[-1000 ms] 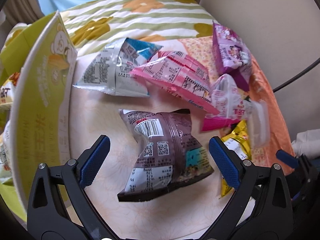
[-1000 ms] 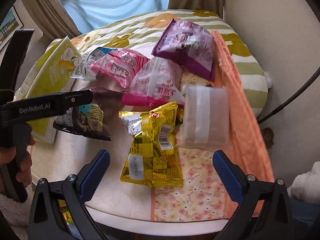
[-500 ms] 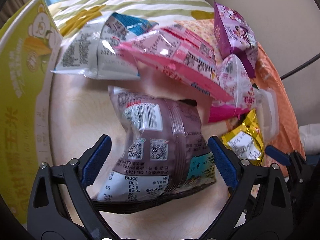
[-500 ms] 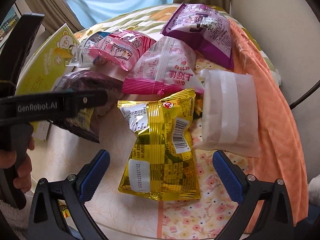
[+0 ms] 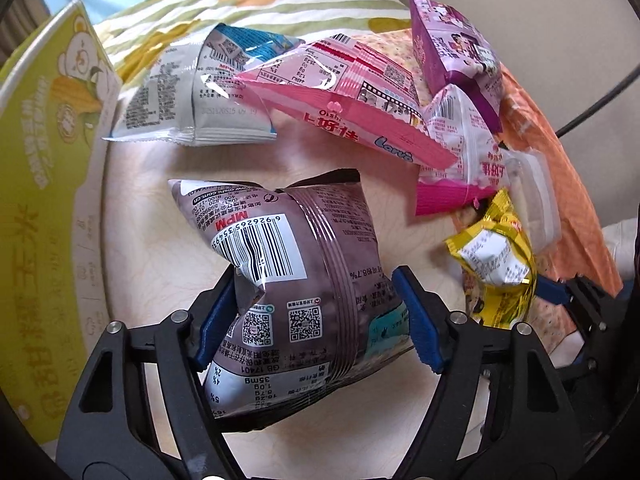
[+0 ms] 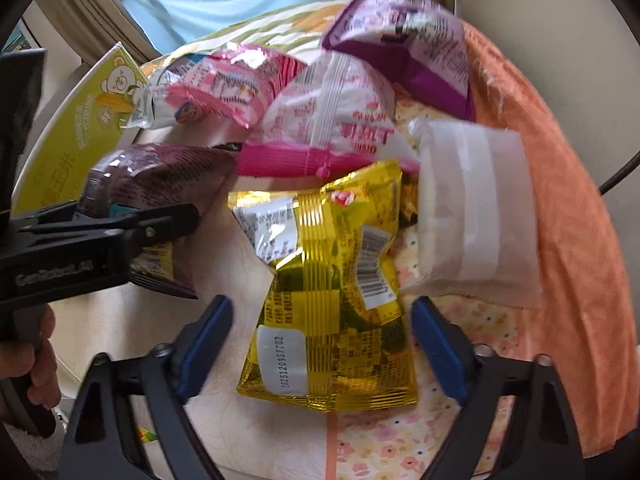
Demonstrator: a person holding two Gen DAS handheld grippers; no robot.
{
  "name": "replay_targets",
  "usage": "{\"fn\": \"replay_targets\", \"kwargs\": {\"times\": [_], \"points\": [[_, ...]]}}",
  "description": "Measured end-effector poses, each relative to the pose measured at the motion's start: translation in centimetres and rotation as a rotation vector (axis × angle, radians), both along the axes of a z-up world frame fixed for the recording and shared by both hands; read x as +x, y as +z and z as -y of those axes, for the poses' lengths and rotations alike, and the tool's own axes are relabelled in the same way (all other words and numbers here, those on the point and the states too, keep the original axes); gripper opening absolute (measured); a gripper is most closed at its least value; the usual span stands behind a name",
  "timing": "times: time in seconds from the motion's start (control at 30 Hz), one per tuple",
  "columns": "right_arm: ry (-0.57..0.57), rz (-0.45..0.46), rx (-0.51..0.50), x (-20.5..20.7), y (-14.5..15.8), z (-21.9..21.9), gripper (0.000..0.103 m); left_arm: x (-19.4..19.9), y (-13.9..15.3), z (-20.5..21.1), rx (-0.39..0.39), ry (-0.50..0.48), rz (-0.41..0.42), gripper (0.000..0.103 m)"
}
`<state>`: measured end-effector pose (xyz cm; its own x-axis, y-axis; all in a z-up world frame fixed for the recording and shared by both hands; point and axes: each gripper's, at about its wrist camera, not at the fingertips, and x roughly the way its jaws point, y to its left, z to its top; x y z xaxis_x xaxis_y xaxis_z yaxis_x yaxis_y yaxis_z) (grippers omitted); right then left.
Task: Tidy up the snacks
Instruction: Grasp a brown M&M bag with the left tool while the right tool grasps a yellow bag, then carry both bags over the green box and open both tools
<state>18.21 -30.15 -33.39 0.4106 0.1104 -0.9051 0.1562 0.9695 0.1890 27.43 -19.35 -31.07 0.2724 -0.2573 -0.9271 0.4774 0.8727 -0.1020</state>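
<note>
Pink, white and purple snack bags (image 5: 344, 92) crowd the table beyond, while the left gripper (image 5: 316, 316), just closing, squeezes the brown snack bag (image 5: 296, 276) and the closing right gripper (image 6: 320, 344) straddles the yellow bag (image 6: 332, 292), pads seemingly not yet pressing.

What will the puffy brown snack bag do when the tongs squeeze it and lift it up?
The brown snack bag looks puffed with air, so it is probably light and squashy. Its side already dents where the left tongs have just been closing, so it will likely crumple, not stay stiff. Its shiny film may slip, and what is inside could crush.
</note>
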Motion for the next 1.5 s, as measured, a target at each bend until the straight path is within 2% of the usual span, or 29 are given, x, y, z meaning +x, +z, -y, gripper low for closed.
{"fn": "replay_targets", "kwargs": {"times": [0.2, 0.4, 0.47, 0.53, 0.7, 0.97, 1.2, 1.33, 1.5], "points": [[-0.004, 0.014, -0.027, 0.0, 0.0, -0.3, 0.079, -1.7, 0.6, -0.6, 0.005, -0.008, 0.01, 0.072], [0.017, 0.007, -0.14, 0.3, -0.1, -1.3, 0.062, -2.3, 1.1, -1.5, 0.004, 0.016, 0.003, 0.072], [0.02, 0.012, -0.149, 0.2, 0.0, -1.5, 0.053, -2.4, 1.3, -1.6, 0.002, 0.015, 0.009, 0.072], [0.017, 0.012, -0.14, 0.0, 0.1, -1.3, 0.051, -2.6, 1.7, -1.6, 0.001, 0.01, 0.015, 0.072], [0.031, 0.032, -0.145, -1.1, 1.1, -1.6, 0.05, -3.7, 3.0, -1.7, -0.01, 0.011, 0.029, 0.072], [0.054, 0.106, -0.146, -1.7, 5.8, -1.5, 0.05, -4.2, 7.2, -3.4, -0.074, 0.044, 0.076, 0.072], [0.088, 0.183, -0.137, -0.6, 11.3, -2.2, 0.05, -3.7, 12.3, -7.2, -0.152, 0.124, 0.162, 0.072], [0.127, 0.24, -0.131, 1.0, 13.7, -4.7, 0.05, -3.1, 15.0, -10.5, -0.166, 0.188, 0.223, 0.072], [0.186, 0.292, -0.105, 3.0, 15.9, -8.7, 0.05, -1.9, 16.9, -15.1, -0.173, 0.262, 0.259, 0.072]]}}
